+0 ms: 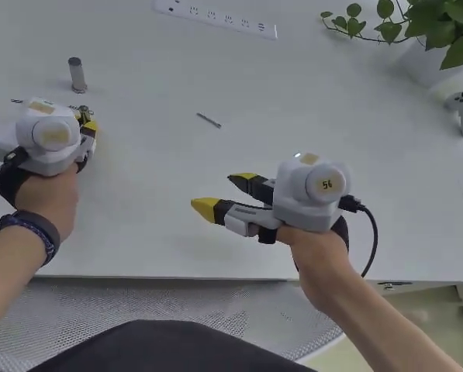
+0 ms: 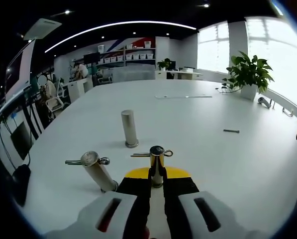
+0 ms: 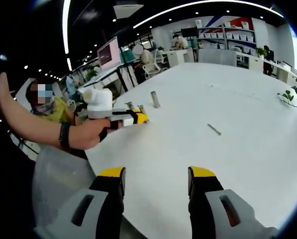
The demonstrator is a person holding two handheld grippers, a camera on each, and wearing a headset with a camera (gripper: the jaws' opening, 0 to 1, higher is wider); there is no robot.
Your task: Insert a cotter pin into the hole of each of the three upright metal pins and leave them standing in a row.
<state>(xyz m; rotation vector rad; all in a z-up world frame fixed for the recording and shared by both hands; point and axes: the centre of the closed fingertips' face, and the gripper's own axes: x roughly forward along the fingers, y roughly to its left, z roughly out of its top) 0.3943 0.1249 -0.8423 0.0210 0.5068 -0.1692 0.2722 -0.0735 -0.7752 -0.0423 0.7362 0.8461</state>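
Already 2 of the 3 look done: the left gripper (image 2: pixel 157 175) has its fingers closed on a short silver metal pin (image 2: pixel 156 155) with a wire cotter pin (image 2: pixel 167 153) through its top, and a second pinned silver post (image 2: pixel 97 170) stands just beside it. The bare upright steel cylinder (image 2: pixel 129 128) behind them lacks its pin. A loose thin cotter pin (image 2: pixel 231 131) lies well apart on the white tabletop (image 2: pixel 198 114). The right gripper (image 3: pixel 155 175) hangs with fingers open and empty, and its round white cap (image 1: pixel 326 184) reads "56".
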